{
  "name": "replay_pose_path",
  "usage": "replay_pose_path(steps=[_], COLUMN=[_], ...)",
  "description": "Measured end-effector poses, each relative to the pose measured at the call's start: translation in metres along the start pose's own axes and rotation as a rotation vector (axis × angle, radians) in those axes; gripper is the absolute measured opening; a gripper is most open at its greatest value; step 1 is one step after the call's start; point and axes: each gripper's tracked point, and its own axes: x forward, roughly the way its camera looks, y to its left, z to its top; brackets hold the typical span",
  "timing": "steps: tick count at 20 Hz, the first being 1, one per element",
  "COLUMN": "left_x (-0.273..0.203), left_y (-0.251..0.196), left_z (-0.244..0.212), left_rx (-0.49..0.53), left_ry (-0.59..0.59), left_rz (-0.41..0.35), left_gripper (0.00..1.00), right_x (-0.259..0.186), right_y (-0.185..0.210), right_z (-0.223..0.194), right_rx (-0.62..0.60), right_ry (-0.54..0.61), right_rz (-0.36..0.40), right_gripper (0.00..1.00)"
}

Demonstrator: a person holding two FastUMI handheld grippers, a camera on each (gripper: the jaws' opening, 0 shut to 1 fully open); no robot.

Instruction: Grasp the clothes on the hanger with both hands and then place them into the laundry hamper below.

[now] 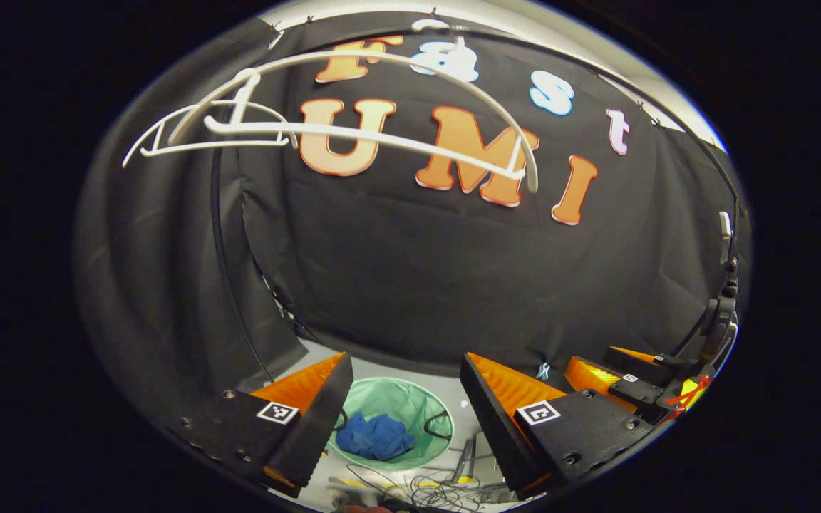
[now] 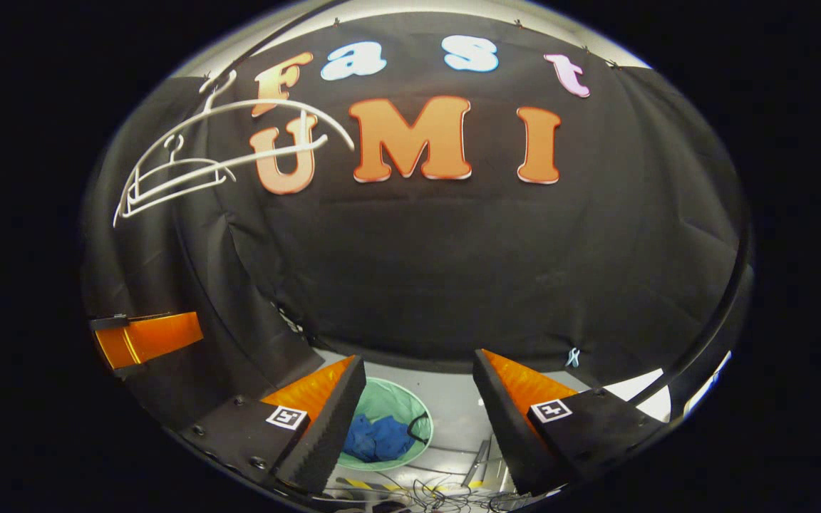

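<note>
The crumpled blue cloth garment (image 1: 375, 436) lies in a heap at the bottom of the round pale-green mesh laundry hamper (image 1: 421, 399), which stands on the light grey floor (image 1: 318, 355) at the foot of the booth's black cloth wall. In the right gripper view the same blue garment (image 2: 376, 437) sits inside the green hamper (image 2: 388, 399), seen between the fingers. Judged from this, the clothes are already where the task wants them, and nothing is left hanging.

The bare white plastic hangers (image 1: 353, 135) hang high on the left against the cloth, empty; the right gripper view shows them (image 2: 189, 174) in the upper left, stacked close one behind another. They are up there so a garment can be pulled down off them and dropped straight into the hamper below.

The left gripper (image 1: 403, 388) has its jaws spread wide with nothing between them, looking down past them at the hamper. The right gripper (image 2: 417, 390) is likewise wide apart and empty. That fits a release over the hamper. The right gripper also shows at the right edge of the left gripper view, and one finger of the left gripper shows at the left of the right gripper view.

How many hangers there are is hard to count, as the curved lines overlap. The near rim of the hamper is cut off by the fingers, and the tangle of thin dark cables (image 1: 425, 488) on the floor in front of it is too small to sort out
</note>
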Motion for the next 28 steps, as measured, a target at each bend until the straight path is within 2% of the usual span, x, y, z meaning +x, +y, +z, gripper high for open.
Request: replay_pose_path(steps=[4,10,12,19,26,28], left_x=[-0.030,-0.069,-0.084,-0.129,-0.170,-0.179], left_y=[0.014,0.051,0.057,0.086,0.114,0.121], left_z=[0.053,0.103,0.115,0.139,0.157,0.163], left_rx=[0.029,0.070,0.074,0.080,0.099,0.092], left_ry=[-0.120,-0.281,-0.302,-0.371,-0.422,-0.435], left_rz=[0.005,0.027,0.017,-0.019,-0.028,-0.030], left_gripper=[0.96,0.95,0.95,0.92,0.95,0.92], right_x=[-0.024,-0.068,-0.082,-0.137,-0.194,-0.209], right_y=[0.007,0.033,0.040,0.062,0.055,0.051], right_z=[0.040,0.079,0.085,0.094,0.105,0.113], right_rx=[-0.010,-0.002,-0.004,0.015,0.016,0.015], right_ry=[-0.113,-0.238,-0.266,-0.343,-0.415,-0.439], right_rz=[-0.015,-0.031,-0.042,-0.079,-0.160,-0.173], right_gripper=[0.99,0.98,0.89,0.89,0.89,0.89])
